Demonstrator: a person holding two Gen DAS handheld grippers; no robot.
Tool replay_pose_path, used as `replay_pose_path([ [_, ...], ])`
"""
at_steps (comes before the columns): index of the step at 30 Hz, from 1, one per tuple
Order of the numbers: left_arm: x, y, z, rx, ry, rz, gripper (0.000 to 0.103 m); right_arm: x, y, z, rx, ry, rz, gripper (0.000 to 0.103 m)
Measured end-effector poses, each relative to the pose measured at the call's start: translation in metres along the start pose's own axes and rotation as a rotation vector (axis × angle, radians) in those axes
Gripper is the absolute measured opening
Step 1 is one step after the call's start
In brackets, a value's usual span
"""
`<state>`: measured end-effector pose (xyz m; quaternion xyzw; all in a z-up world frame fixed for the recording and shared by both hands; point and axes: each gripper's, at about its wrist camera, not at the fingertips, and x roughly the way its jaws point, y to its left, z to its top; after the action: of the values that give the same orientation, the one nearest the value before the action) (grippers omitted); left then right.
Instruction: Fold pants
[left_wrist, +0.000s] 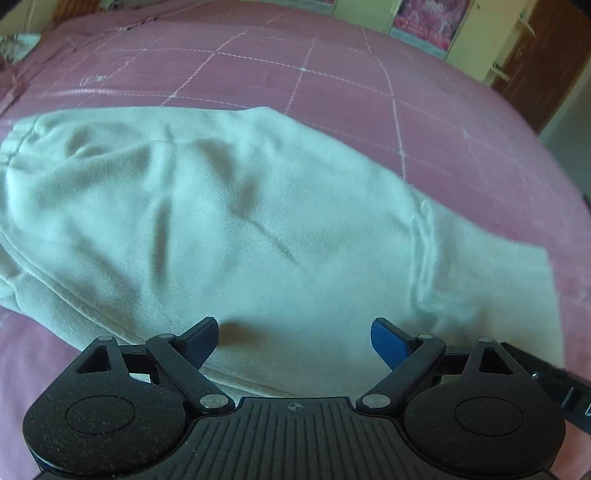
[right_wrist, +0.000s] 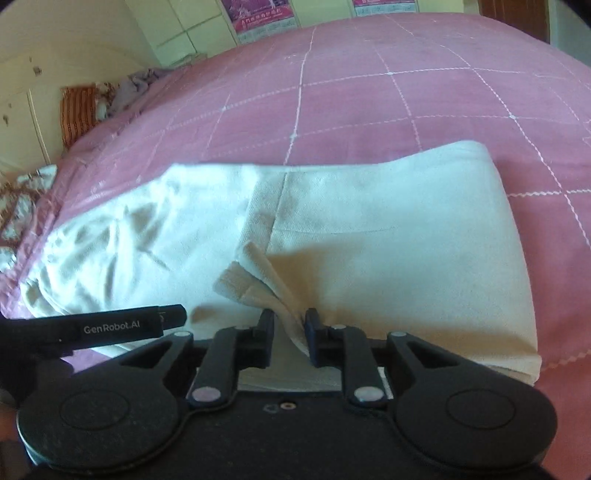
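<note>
White pants (left_wrist: 229, 221) lie on a pink checked bedspread (left_wrist: 332, 74), the waistband end at the left of the left wrist view. My left gripper (left_wrist: 294, 341) is open and empty, its blue-padded fingers low over the near edge of the pants. In the right wrist view the pants (right_wrist: 369, 229) lie folded, with a leg end laid over the top. My right gripper (right_wrist: 289, 328) is shut on a pinched-up fold of the pants' hem (right_wrist: 258, 284) at the near edge. The left gripper's body (right_wrist: 110, 326) shows at the left.
The bedspread (right_wrist: 369, 92) stretches far beyond the pants. Pillows and crumpled cloth (right_wrist: 110, 99) lie at the bed's far left. Pale cupboards with pink posters (right_wrist: 258, 18) stand behind. A brown door (left_wrist: 546, 55) is at the far right.
</note>
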<state>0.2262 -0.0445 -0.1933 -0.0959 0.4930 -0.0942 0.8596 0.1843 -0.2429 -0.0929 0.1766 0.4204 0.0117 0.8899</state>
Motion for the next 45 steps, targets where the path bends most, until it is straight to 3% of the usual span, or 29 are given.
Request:
replay_pose_path([
  [5, 0.005, -0.018, 0.010, -0.069, 0.057, -0.129, 0.098, -0.033, -0.023, -0.001, 0.045, -0.106, -0.006, 0.033],
  [10, 0.026, -0.041, 0.002, -0.070, 0.126, -0.155, 0.098, -0.044, -0.049, -0.011, 0.090, -0.133, -0.039, 0.034],
  [13, 0.030, -0.049, -0.005, -0.074, 0.110, -0.139, 0.097, -0.048, -0.061, -0.018, 0.125, -0.148, -0.034, 0.039],
  [14, 0.030, -0.052, -0.006, -0.071, 0.105, -0.147, 0.088, -0.050, -0.065, -0.019, 0.136, -0.152, -0.032, 0.039],
  [15, 0.031, -0.056, -0.006, -0.065, 0.103, -0.158, 0.070, -0.049, -0.066, -0.019, 0.144, -0.158, -0.036, 0.039],
  [16, 0.031, -0.059, -0.007, -0.066, 0.109, -0.176, 0.058, -0.050, -0.069, -0.020, 0.148, -0.163, -0.038, 0.039],
  [17, 0.033, -0.061, -0.007, -0.073, 0.123, -0.193, 0.036, -0.050, -0.070, -0.020, 0.153, -0.171, -0.041, 0.039],
  [22, 0.019, -0.067, -0.007, -0.064, 0.061, -0.189, 0.030, -0.058, -0.080, -0.020, 0.188, -0.237, -0.084, 0.039],
  [25, -0.014, -0.053, 0.004, -0.060, -0.032, -0.246, 0.009, -0.061, -0.085, -0.015, 0.190, -0.246, -0.117, 0.037],
  [29, -0.051, -0.020, 0.018, -0.029, -0.141, -0.209, 0.008, -0.057, -0.079, -0.009, 0.151, -0.239, -0.134, 0.036],
  [31, -0.047, 0.000, 0.021, -0.032, -0.111, -0.172, 0.008, -0.052, -0.069, -0.008, 0.115, -0.228, -0.134, 0.035],
  [35, -0.027, 0.015, 0.015, -0.119, 0.018, -0.271, 0.009, -0.042, -0.070, -0.009, 0.163, -0.205, -0.118, 0.035],
  [36, -0.022, 0.007, 0.012, -0.117, 0.042, -0.295, 0.017, -0.040, -0.072, -0.010, 0.174, -0.197, -0.111, 0.035],
  [37, -0.016, -0.001, 0.010, -0.110, 0.065, -0.308, 0.027, -0.039, -0.071, -0.011, 0.173, -0.186, -0.112, 0.035],
  [39, -0.007, -0.015, 0.008, -0.118, 0.085, -0.301, 0.087, -0.040, -0.069, -0.015, 0.142, -0.179, -0.122, 0.036],
  [42, -0.001, -0.028, 0.005, -0.135, 0.060, -0.294, 0.092, -0.043, -0.071, -0.019, 0.135, -0.179, -0.123, 0.037],
  [45, 0.014, -0.034, 0.002, -0.171, 0.110, -0.308, 0.091, -0.046, -0.077, -0.021, 0.147, -0.182, -0.125, 0.037],
])
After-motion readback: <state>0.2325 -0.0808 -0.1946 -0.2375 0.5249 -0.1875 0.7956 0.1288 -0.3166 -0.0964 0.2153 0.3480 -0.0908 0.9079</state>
